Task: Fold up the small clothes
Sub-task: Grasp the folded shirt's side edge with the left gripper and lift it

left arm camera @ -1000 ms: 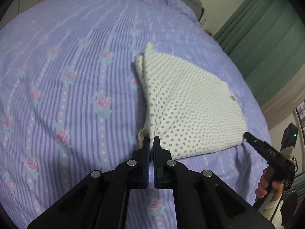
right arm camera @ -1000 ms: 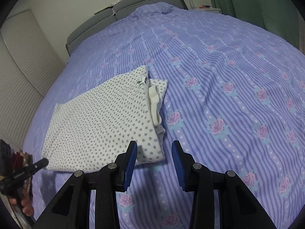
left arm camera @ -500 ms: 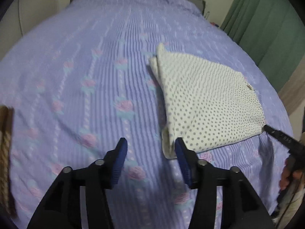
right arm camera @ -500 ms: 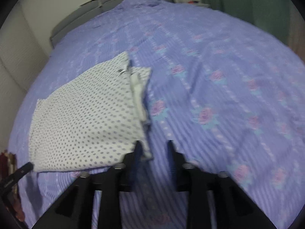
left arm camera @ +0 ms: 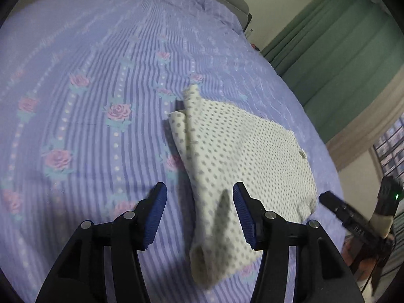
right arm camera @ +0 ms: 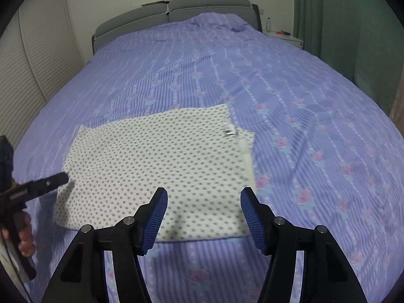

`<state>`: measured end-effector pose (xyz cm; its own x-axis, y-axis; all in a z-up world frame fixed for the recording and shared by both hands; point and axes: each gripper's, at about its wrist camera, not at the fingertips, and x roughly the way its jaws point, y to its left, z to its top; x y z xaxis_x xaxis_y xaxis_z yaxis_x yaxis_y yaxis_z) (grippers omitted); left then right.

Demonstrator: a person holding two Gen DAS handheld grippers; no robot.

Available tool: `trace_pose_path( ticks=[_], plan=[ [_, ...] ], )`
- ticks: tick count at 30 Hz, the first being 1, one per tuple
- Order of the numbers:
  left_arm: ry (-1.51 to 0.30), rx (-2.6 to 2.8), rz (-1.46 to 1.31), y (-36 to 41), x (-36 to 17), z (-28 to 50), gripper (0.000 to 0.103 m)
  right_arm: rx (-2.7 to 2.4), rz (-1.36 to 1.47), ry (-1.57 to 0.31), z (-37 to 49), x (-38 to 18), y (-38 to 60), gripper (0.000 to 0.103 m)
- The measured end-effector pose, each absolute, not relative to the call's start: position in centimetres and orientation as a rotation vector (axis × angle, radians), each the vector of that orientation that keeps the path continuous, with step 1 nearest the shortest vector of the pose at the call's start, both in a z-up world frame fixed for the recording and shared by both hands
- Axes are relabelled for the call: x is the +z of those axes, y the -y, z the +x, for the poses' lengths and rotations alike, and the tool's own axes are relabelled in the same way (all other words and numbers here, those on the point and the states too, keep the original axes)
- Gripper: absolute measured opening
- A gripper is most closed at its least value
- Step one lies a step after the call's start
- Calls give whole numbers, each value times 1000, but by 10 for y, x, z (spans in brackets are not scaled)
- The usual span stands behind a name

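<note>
A cream garment with grey dots lies folded into a flat rectangle on the purple rose-patterned bedspread. My left gripper hovers open over its near left corner, where a loose fold bulges; the pads touch nothing. In the right wrist view the same garment spreads out ahead, a small metal clasp near its far right corner. My right gripper hangs above the garment's near edge with its jaws opening and no cloth pinched between them. One black finger of the left gripper shows at the left edge, held by a hand.
A grey padded headboard closes the far end of the bed. Green curtains hang along the right side, with a white nightstand and a bottle beside them. Ribbed white doors stand at the left. Broad bedspread lies beyond the garment.
My left gripper was shut at the garment's near corner; it has opened and let go. My right gripper's jaws have spread wider and it has swung left over the garment's near edge.
</note>
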<state>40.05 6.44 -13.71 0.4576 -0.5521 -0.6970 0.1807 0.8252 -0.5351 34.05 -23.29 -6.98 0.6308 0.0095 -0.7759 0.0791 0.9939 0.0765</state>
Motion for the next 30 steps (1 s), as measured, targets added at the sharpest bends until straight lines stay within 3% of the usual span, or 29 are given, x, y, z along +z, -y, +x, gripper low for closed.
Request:
trace_pose_path(
  ticks=[12, 14, 15, 30],
  plan=[
    [-1055, -682, -594, -54, -165, 442, 48, -9, 98, -924, 369, -88, 206, 61],
    [-1079, -713, -633, -59, -167, 444, 21, -2, 100, -933, 371, -88, 202, 61],
    [-1093, -731, -639, -61, -169, 442, 17, 1, 101, -933, 370, -88, 201, 61],
    [-1168, -412, -348, -9, -67, 428, 12, 0, 166, -896, 341, -64, 229, 61]
  ],
)
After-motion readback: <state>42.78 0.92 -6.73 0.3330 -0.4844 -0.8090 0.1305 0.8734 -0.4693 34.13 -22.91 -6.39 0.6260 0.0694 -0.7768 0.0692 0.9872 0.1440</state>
